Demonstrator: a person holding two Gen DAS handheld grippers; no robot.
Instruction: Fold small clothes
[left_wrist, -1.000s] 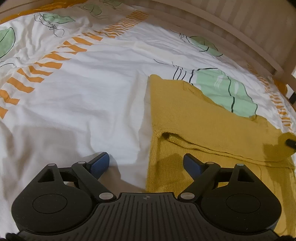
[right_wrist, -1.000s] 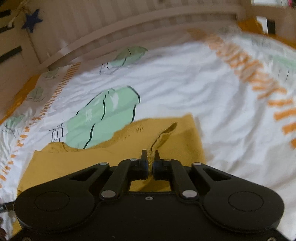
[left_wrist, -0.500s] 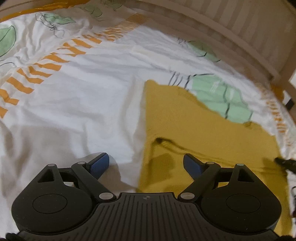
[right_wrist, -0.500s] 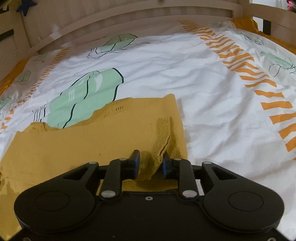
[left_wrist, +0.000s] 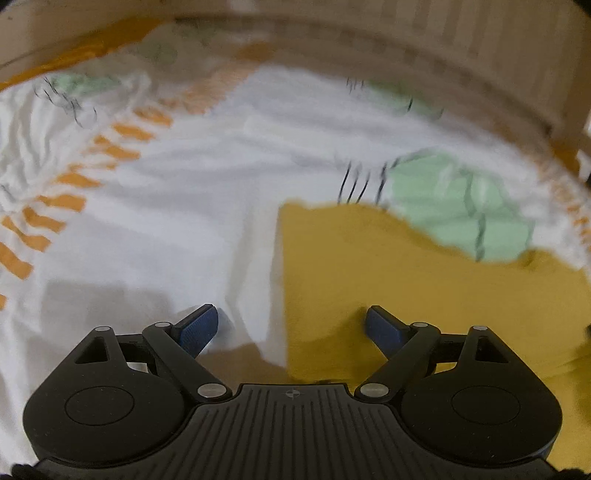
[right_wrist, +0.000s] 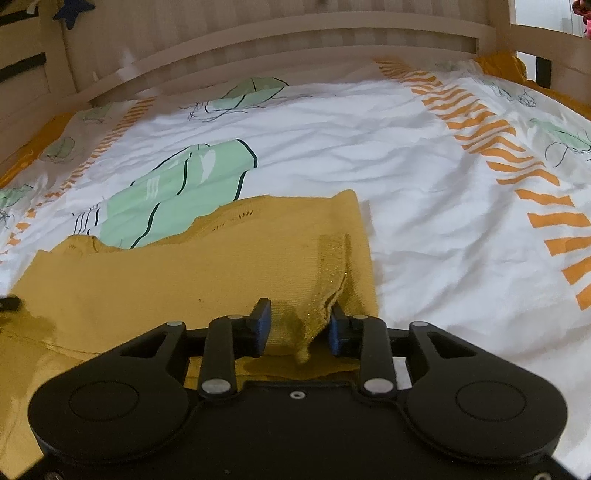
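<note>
Left tool (left_wrist: 291, 328) hangs wide open over the bed, nothing between its pads; it straddles the left edge of the mustard knit garment (left_wrist: 424, 280), one pad above bare duvet (left_wrist: 166, 240), the other above the cloth. View is motion-blurred, so contact can't be judged, but it reads as lined up to take that edge next. Garment lies mostly flat on the duvet, folded over once, straight edge to the left. Right tool (right_wrist: 299, 326): jaws opening, a raised ridge of the knit (right_wrist: 325, 280) stands between the pads, brushing the right-hand one but not pinched, so this looks like a release after laying a flap down. The ridge probably slumps once the pads clear; it may need smoothing. Room: plenty of open duvet left of the garment in the left view and right of it in the right view; wooden bed rail (right_wrist: 295, 29) runs across the far side, well apart from the cloth.
</note>
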